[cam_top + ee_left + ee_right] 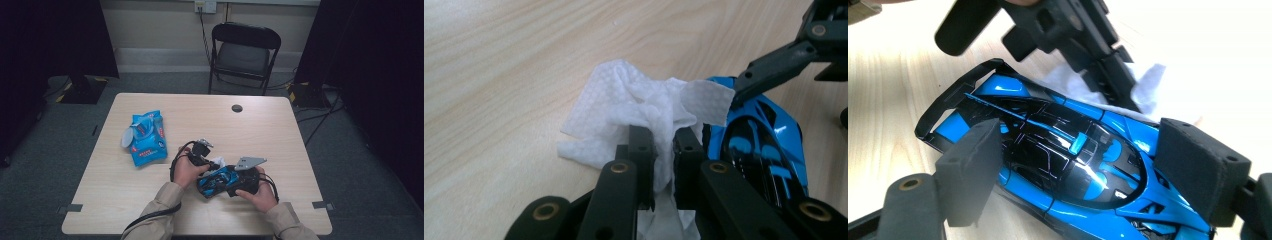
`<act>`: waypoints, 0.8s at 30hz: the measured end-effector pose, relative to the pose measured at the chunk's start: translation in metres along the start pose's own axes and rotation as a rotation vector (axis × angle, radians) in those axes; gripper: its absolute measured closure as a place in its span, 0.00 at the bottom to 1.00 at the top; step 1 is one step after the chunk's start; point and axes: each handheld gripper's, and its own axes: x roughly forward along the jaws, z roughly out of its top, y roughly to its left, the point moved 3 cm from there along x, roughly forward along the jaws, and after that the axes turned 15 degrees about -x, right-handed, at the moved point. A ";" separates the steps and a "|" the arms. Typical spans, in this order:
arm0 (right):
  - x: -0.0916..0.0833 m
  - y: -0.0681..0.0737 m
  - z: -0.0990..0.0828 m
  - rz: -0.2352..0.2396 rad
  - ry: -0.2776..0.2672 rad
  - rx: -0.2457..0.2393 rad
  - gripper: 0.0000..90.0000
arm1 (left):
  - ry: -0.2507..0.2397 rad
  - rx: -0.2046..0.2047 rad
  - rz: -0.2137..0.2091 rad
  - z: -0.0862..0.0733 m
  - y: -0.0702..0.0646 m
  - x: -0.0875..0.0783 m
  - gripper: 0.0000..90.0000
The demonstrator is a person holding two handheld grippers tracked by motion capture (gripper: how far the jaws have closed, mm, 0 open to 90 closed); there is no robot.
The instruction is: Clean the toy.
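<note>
A blue and black toy car [1068, 150] lies across the jaws of my right gripper [1083, 167]. Its foam pads [973, 170] press on the car's two sides, holding it just above the table near the front edge [217, 179]. My left gripper [664, 150] is shut on a crumpled white wipe [634, 100]. The wipe rests against the car's nose [764, 145]. In the right gripper view the left gripper [1113, 75] comes down from the top, with the wipe [1148, 85] behind the car. From above, the left gripper [207, 157] sits just left of the car.
A blue packet of wipes [147, 137] with its flap open lies on the wooden table [150, 210], left of centre. A round cable hole [237, 108] sits near the far edge. A black folding chair [243, 50] stands beyond the table.
</note>
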 end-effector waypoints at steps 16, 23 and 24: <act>0.000 0.000 0.001 0.003 0.009 -0.001 0.21 | 0.036 0.021 0.028 -0.016 0.006 -0.020 0.92; 0.000 0.000 0.001 0.004 0.009 -0.001 0.21 | 0.035 0.021 0.031 -0.024 0.009 -0.028 0.92; 0.000 0.000 0.001 0.004 0.009 -0.001 0.21 | 0.038 0.021 0.032 -0.025 0.009 -0.029 0.92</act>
